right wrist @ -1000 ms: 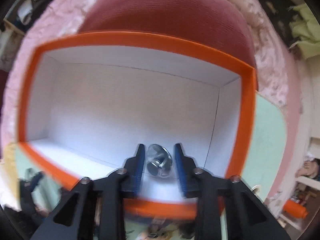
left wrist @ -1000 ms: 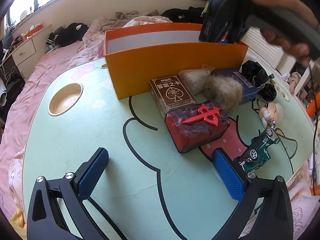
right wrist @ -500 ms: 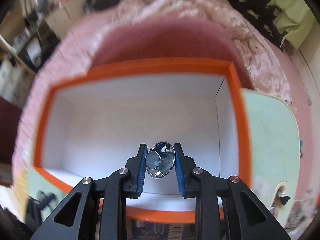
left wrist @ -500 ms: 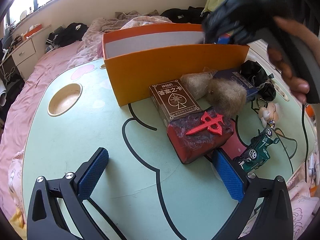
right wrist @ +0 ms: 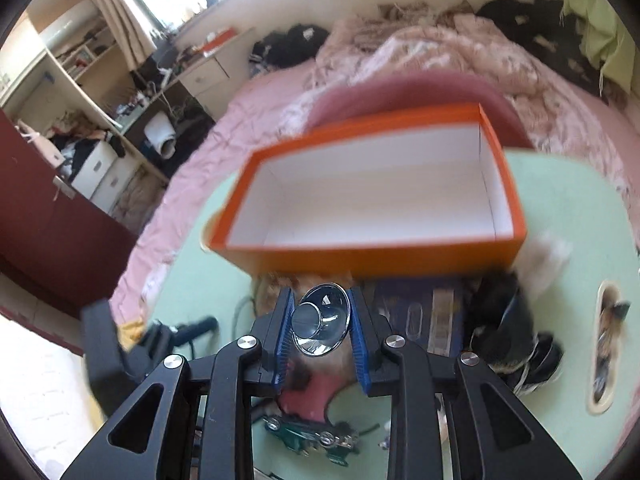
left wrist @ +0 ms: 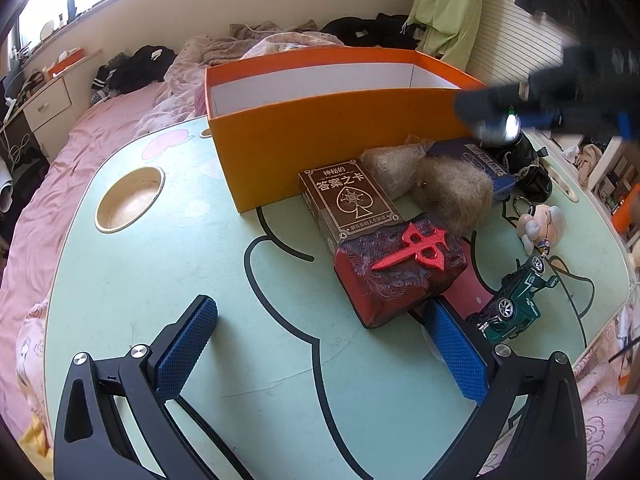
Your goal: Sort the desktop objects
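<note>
We hold a shiny metal funnel (right wrist: 322, 318) pinched between the blue jaws of our right gripper (right wrist: 320, 334), in the air on the near side of the orange box (right wrist: 376, 252), above the clutter on the surface. In the left wrist view the same gripper shows as a dark blur at the right end of the box with a bright glint of metal in it. The orange box (left wrist: 332, 136) stands at the far side of the mint-green surface (left wrist: 160, 280); its white inside looks bare, as much as we see of it.

Against its near wall lie a brown card box (left wrist: 352, 200), a pale fibre bundle (left wrist: 392, 166), a tan fur ball (left wrist: 454, 194) and a blue box (left wrist: 486, 164). Nearer us sits a red wrapped block (left wrist: 400, 280) with a red dagger-shaped piece (left wrist: 416, 246) on top. To the right are a green toy car (left wrist: 516, 300), a small figure keychain (left wrist: 540, 226) and a black pouch (left wrist: 528, 168).

Our left gripper (left wrist: 316, 344) hangs low over the surface with its jaws spread wide and nothing between them. A round cup recess (left wrist: 130, 198) is set in the surface at far left, and a pink bed (left wrist: 80, 128) lies beyond.
</note>
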